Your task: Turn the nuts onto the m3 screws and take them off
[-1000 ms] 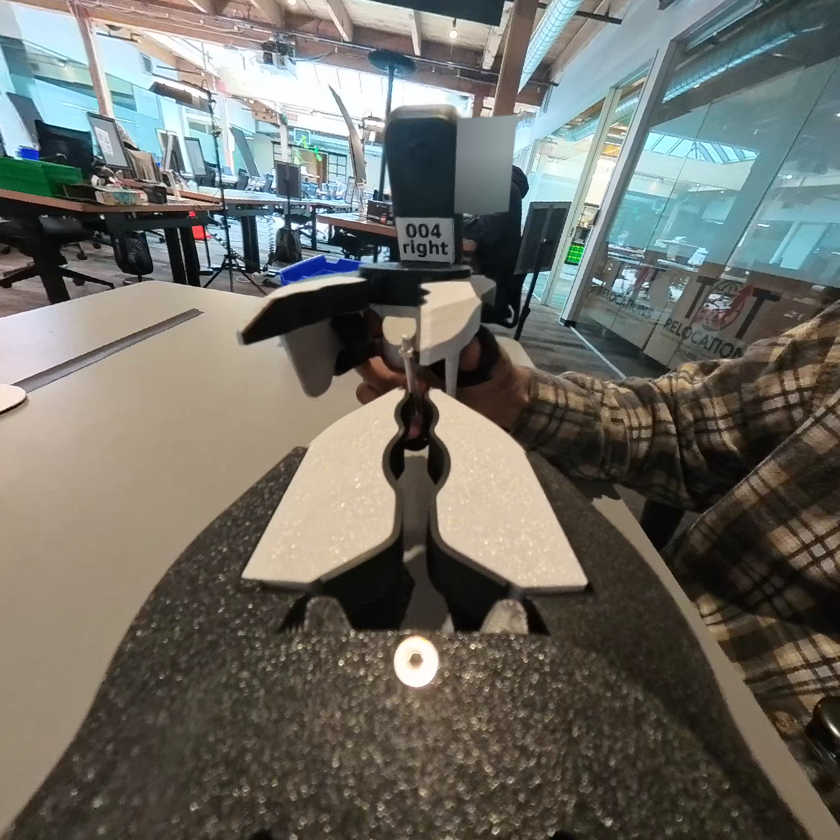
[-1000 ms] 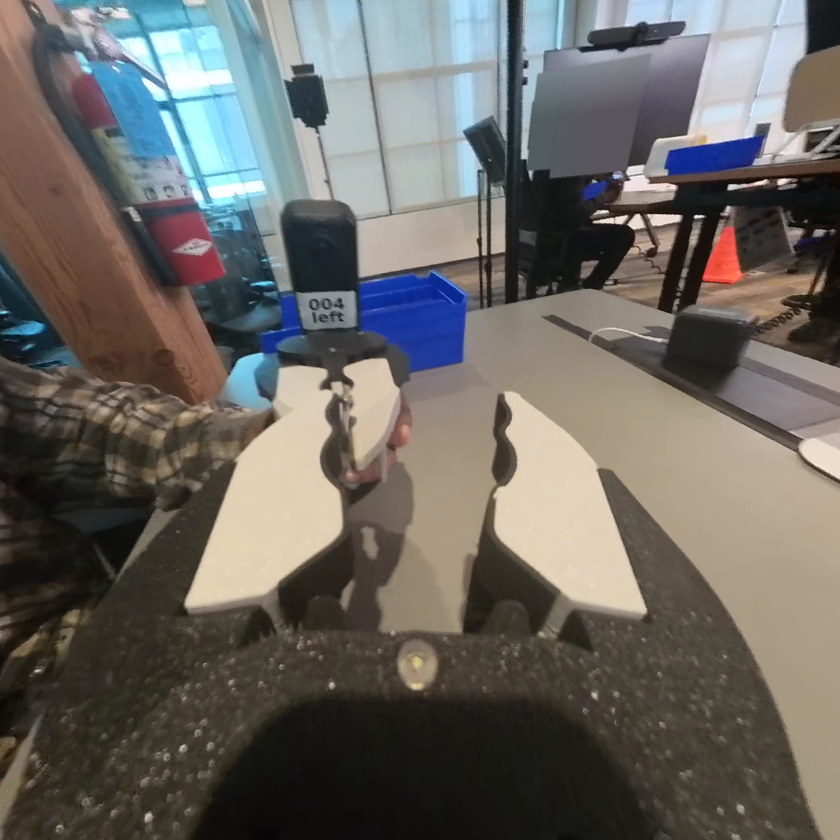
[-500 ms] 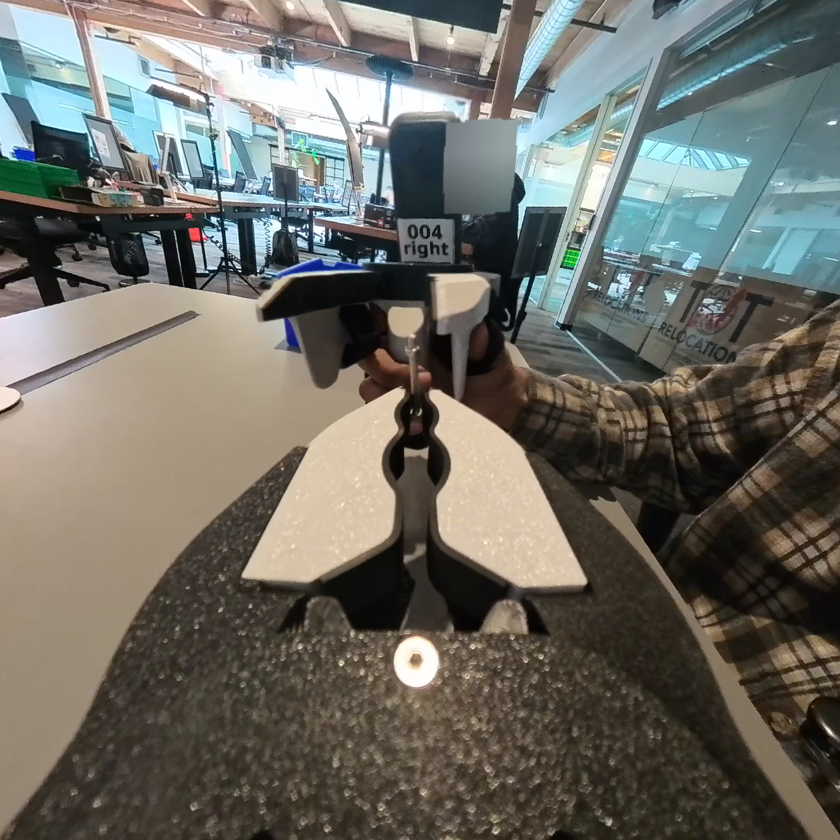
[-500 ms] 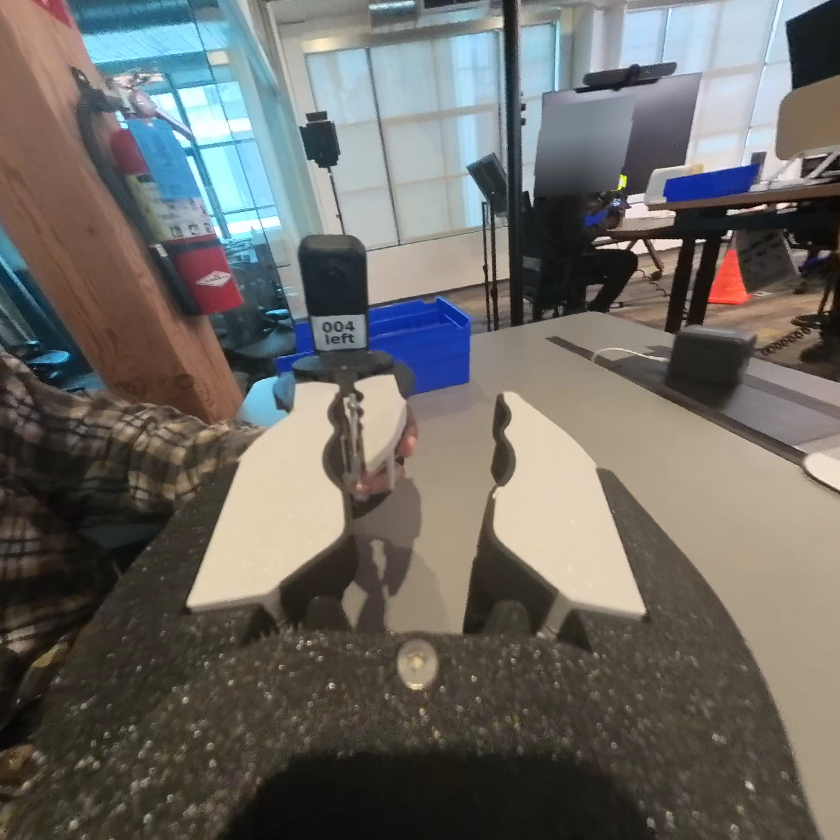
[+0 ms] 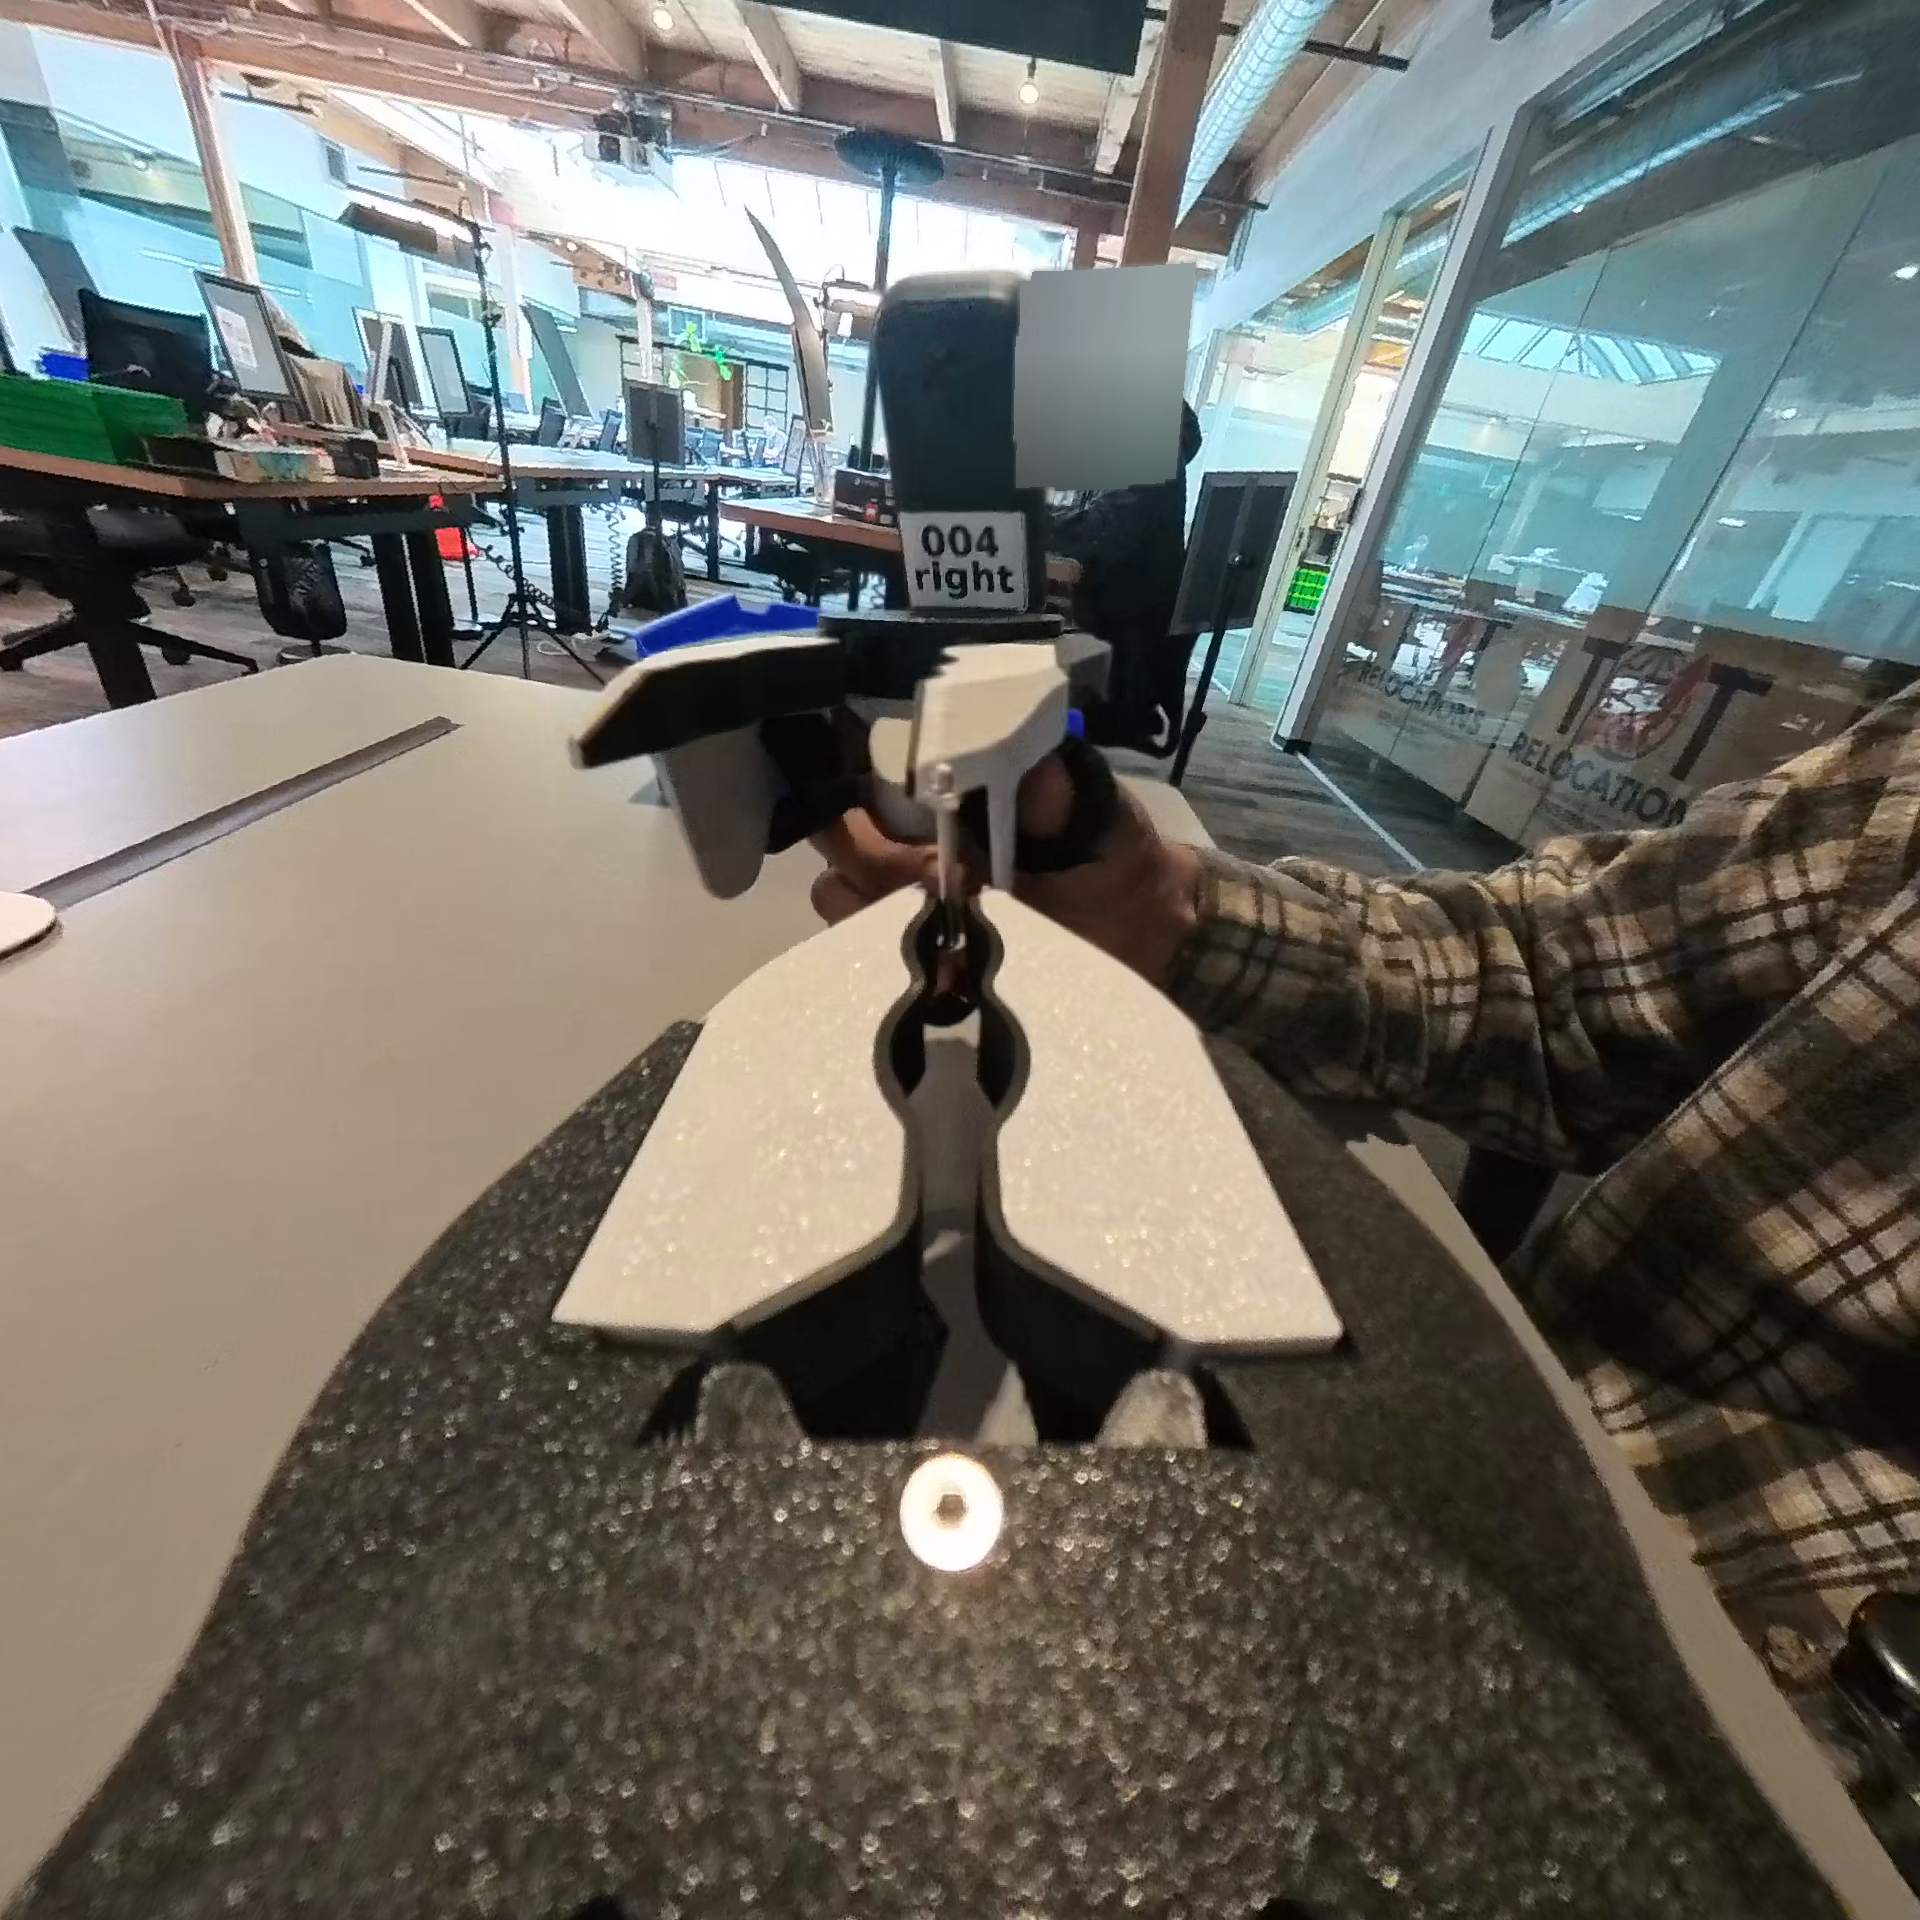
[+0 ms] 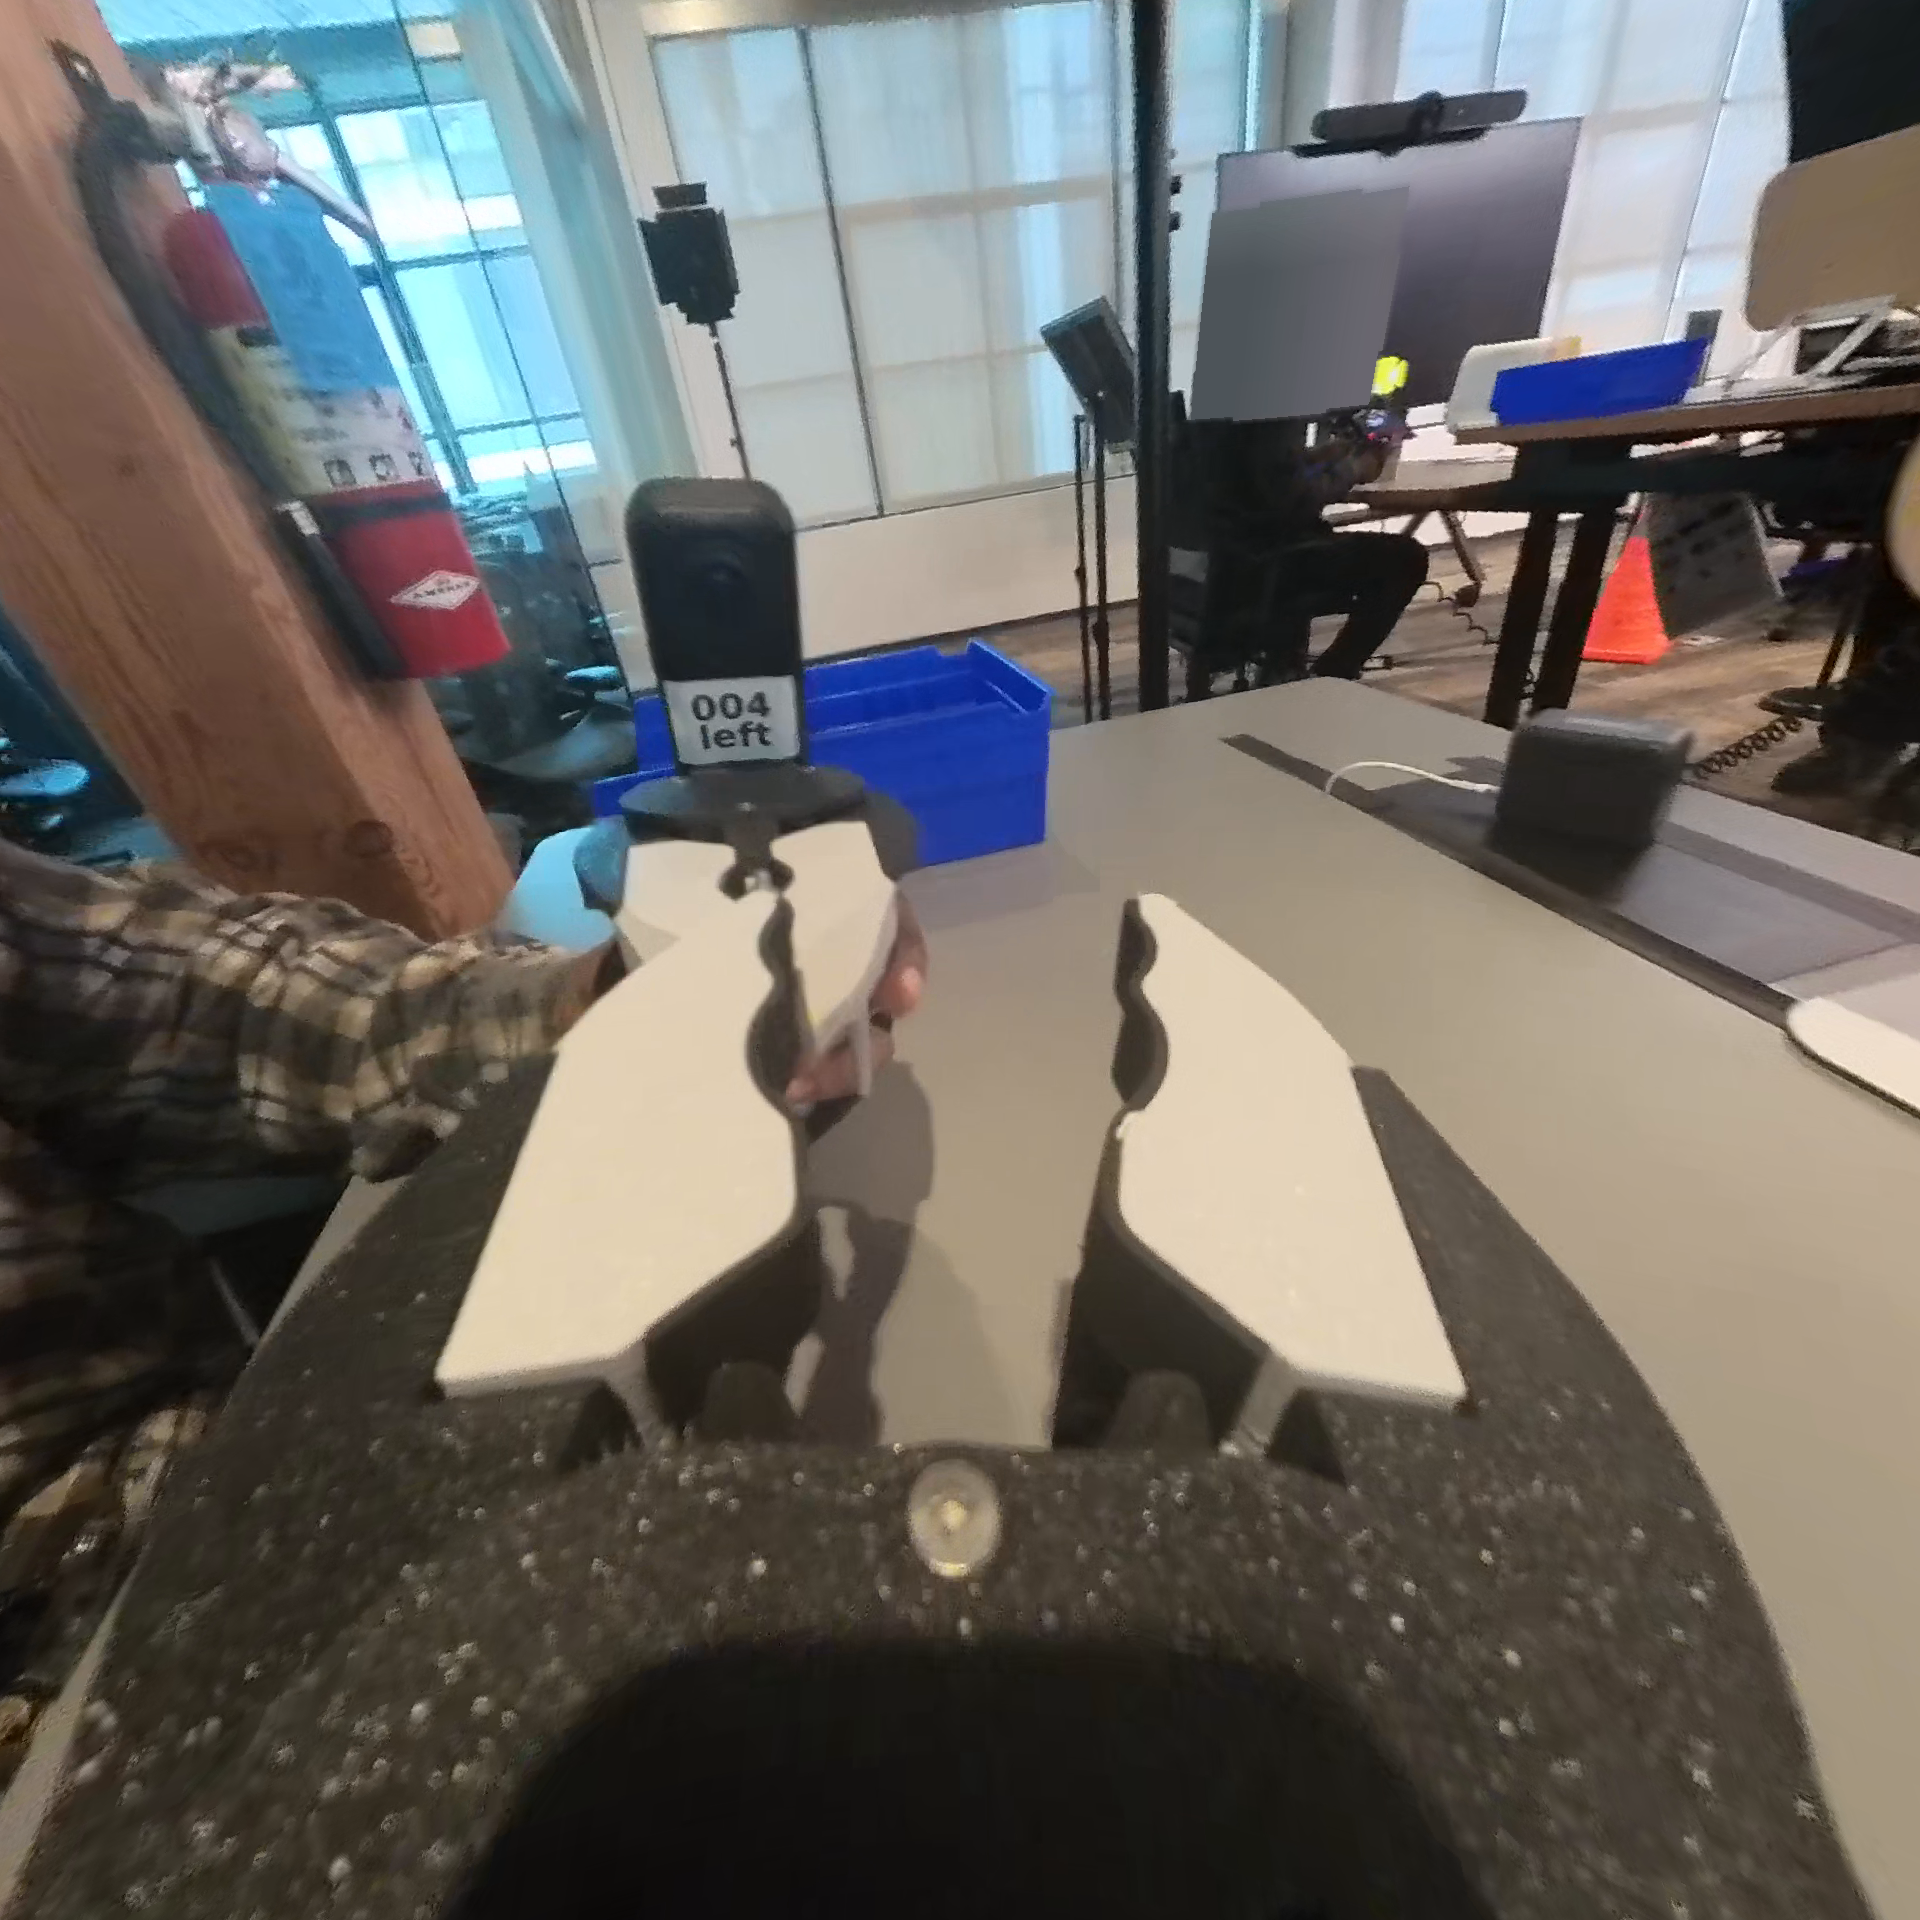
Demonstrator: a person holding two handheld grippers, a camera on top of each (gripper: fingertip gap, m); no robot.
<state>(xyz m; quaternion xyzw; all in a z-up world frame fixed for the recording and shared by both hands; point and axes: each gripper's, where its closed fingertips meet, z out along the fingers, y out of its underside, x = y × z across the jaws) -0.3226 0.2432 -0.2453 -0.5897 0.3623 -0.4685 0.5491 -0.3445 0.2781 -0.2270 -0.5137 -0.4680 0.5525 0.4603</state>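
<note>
Left gripper: while its jaws stand nearly closed, the left gripper (image 5: 948, 940) pinches the lower end of the screw (image 5: 945, 831) between its tips.
Screw: held above the table (image 5: 312, 987); long axis upright, head on top, shaft rising out of the left tips.
Right gripper: wide apart, holding nothing; the right gripper (image 6: 961, 935) faces the left one, tilted.
Key relation: in the left view the screw head sits beside one right finger (image 5: 987, 727), not between the pair; the right must shift sideways to straddle it.
Nut: too small to tell whether one sits on the thread.
Nearer hand: right.
</note>
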